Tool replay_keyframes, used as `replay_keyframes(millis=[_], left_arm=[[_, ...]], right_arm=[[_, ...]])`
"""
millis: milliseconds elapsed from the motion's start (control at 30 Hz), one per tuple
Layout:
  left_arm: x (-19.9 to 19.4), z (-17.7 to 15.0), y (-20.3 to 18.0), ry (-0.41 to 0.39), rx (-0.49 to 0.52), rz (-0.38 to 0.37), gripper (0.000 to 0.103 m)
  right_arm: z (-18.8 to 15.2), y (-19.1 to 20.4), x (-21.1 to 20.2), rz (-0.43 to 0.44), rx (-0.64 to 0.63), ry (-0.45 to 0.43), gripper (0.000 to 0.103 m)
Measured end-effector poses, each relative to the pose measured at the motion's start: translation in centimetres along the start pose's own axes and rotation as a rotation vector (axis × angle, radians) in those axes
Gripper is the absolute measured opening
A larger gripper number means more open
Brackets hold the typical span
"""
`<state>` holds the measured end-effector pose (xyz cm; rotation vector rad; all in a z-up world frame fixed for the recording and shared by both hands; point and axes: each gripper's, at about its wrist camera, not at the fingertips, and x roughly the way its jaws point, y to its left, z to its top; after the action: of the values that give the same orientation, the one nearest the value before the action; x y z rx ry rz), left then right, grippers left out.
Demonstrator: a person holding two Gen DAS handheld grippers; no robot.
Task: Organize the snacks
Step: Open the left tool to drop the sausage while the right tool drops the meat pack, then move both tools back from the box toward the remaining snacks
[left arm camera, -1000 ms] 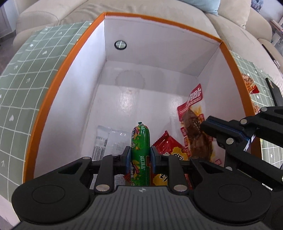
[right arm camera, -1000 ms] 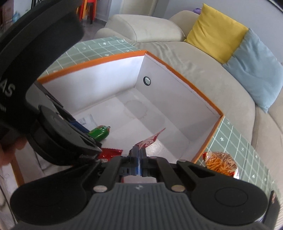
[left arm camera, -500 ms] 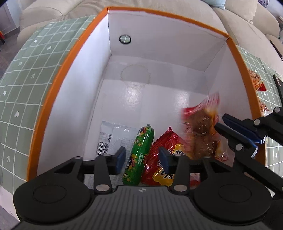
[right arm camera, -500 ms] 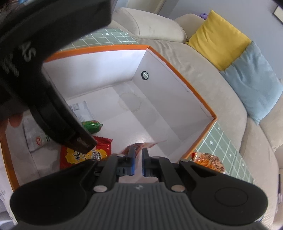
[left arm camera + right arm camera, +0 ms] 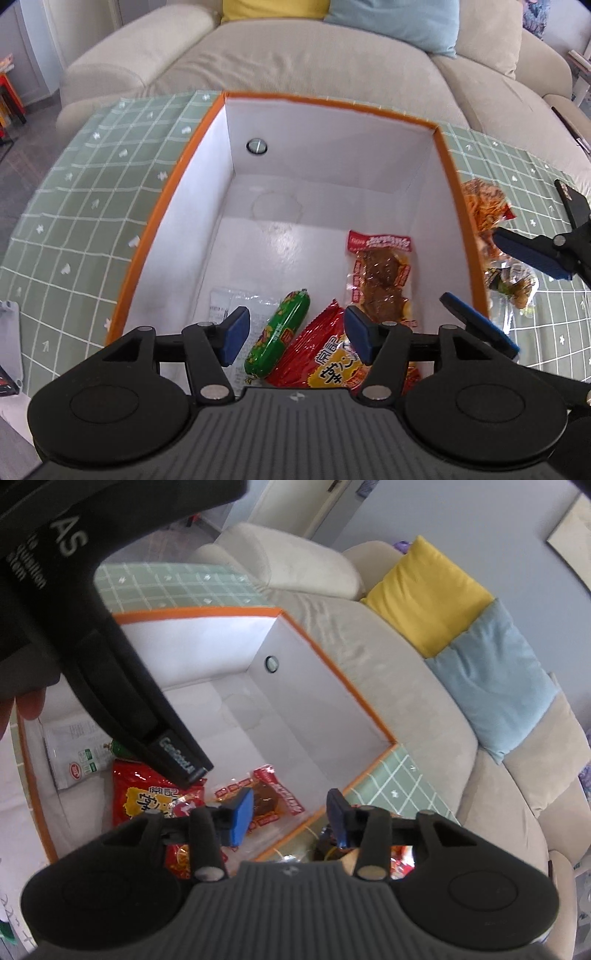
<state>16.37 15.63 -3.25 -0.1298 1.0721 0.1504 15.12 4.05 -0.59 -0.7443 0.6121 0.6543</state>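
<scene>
Beige sofa cushions fill the upper band of both views, and below them a green checked cloth (image 5: 92,206) carries the orange-rimmed box (image 5: 159,221) with its white interior.

Left to right in my left wrist view: a clear packet (image 5: 225,302) lies at the lower left of the box floor, then the green sausage (image 5: 277,336), its long axis running from lower left to upper right, then the red bag (image 5: 325,362), then the brown meat packet (image 5: 380,280) lying lengthwise up the frame against the right wall. All four rest inside the box. My left gripper (image 5: 291,334) stands wide apart and empty, directly above the sausage and the red bag.

Outside the right wall, at the right edge of the frame, an orange snack bag (image 5: 484,206) and a darker packet (image 5: 513,284) lie on the cloth, not yet boxed.

My right gripper (image 5: 290,818) is also spread open and holds nothing; in its own view it straddles the near right rim, with loose packets showing lower right of its fingers.

Judgement: the remaining snacks lie right of the box, so the right gripper is the nearer one. The orange bag's long axis runs up the frame; I would close across its narrow width.
</scene>
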Motion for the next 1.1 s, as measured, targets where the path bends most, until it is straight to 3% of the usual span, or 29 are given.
replay_keyframes(millis=[133, 567, 800, 1100], left_arm=[[-1.8, -0.5, -1.2, -0.070, 0.016, -0.011, 0.070], [-5.5, -2.9, -7.8, -0.253, 0.169, -0.157, 0.070], [-5.3, -4.2, -11.8, -0.266, 0.292, -0.262, 0.070], [-3.4, -5.4, -14.9, -0.247, 0.360, -0.263, 0.068]], right_arm=[[-1.1, -1.5, -2.1, -0.023, 0.081, -0.038, 0.048], [-8.3, -6.6, -7.5, -0.125, 0.520, -0.109, 0.050], [-13.2, -7.8, -7.1, -0.128, 0.700, -0.097, 0.050], [-17.7, -8.4, -4.8, -0.116, 0.789, -0.049, 0.051]])
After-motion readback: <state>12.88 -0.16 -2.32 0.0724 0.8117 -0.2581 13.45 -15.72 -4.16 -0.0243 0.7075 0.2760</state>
